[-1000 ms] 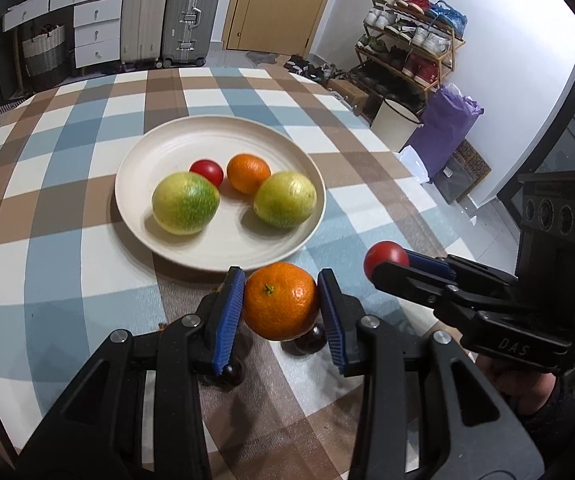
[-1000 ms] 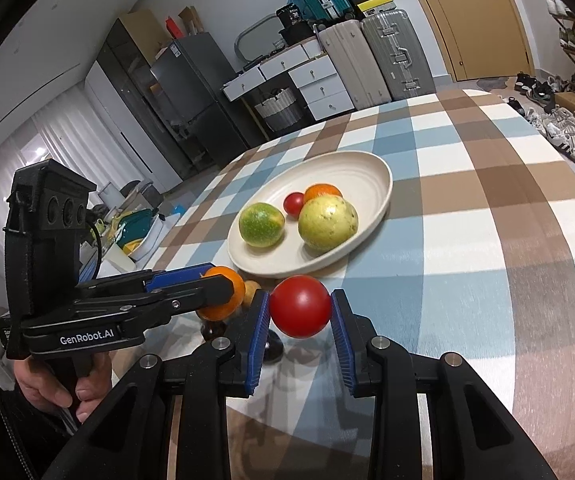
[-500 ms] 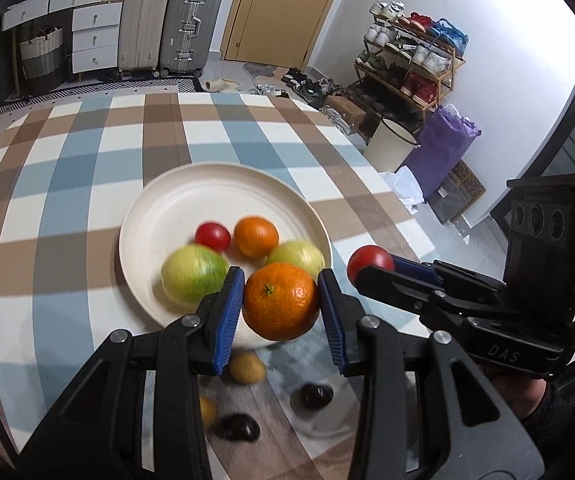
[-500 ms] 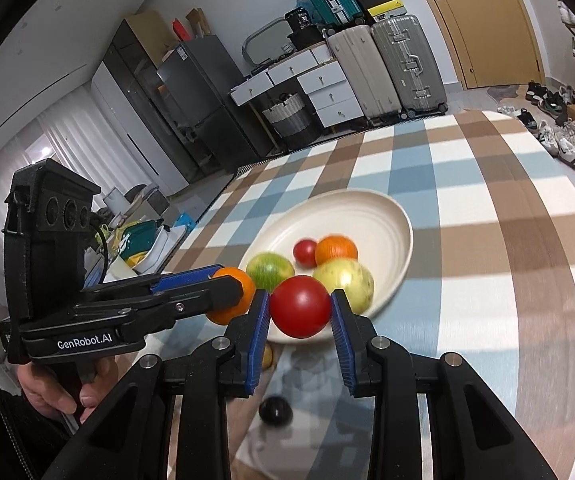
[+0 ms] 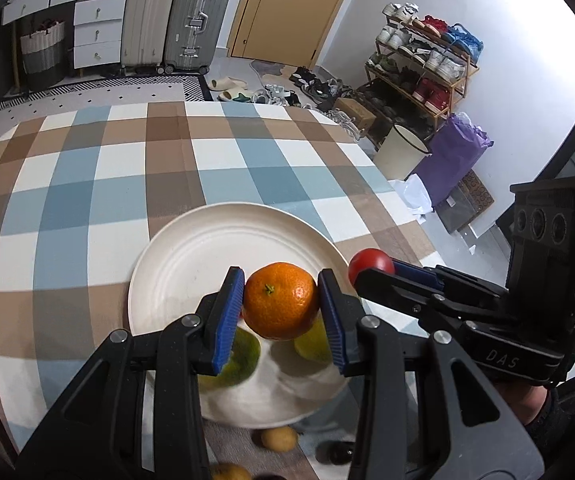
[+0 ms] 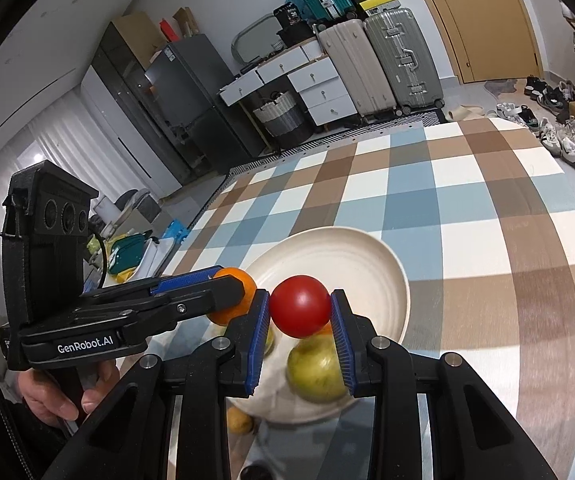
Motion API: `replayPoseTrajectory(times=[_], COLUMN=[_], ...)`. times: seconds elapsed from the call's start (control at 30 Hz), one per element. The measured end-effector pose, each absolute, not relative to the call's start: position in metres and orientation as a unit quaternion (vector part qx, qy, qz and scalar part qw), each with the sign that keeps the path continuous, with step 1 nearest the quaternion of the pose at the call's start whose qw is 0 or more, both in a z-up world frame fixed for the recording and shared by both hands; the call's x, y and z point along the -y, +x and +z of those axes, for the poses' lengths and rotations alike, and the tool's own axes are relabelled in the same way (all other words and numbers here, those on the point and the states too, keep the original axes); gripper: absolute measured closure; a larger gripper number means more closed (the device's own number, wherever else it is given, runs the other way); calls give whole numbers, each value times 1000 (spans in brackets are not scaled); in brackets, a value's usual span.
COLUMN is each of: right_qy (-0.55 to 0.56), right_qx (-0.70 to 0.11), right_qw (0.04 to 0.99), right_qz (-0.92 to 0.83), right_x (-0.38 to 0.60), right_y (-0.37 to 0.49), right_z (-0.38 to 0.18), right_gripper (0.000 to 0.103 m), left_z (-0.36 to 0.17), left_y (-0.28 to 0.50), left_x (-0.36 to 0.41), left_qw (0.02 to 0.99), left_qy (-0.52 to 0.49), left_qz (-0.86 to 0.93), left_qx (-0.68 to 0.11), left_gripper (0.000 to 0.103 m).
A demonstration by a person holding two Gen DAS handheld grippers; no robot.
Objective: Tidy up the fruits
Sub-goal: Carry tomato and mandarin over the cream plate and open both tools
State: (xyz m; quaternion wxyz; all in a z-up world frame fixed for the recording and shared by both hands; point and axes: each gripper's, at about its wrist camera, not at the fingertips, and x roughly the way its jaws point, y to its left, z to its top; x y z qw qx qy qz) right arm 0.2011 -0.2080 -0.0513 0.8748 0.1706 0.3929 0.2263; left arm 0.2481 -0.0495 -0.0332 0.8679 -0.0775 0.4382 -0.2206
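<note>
The left gripper (image 5: 281,307) is clamped on a mandarin (image 5: 280,301), and the right gripper (image 6: 298,314) is clamped on a small red tomato (image 6: 299,311). Both fruits hang in the air above the cream plate (image 5: 191,264), side by side, with the tomato to the right of the mandarin.

On the plate there are already two green-yellow round fruits (image 6: 317,368), partly hidden under the fingers; a bit of orange beside the tomato may be one more fruit, but I cannot tell. I judge the task is well advanced but not finished: the two carried fruits are not yet set down, and some small pieces wait on the checked tablecloth (image 5: 87,184) just before the near rim, a yellowish one (image 5: 279,438) and a dark one (image 5: 337,454).

The far half of the plate is bare, so there is room to lower both fruits there. The two grippers are close together, so they may bump. The far edge of the table is well apart from the plate.
</note>
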Motion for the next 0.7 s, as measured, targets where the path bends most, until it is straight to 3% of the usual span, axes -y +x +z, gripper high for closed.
replayPoseTrajectory(times=[0.7], right_qy=[162], right_qx=[-427], right_qw=[867], right_qz=[199], right_x=[211], right_y=[246], right_z=[-75], right_gripper=[72], left_z=[-62], left_y=[301], left_x=[67], left_qw=[858], left_qy=[-52], left_qz=[-217], left_qx=[-462], left_gripper=[68])
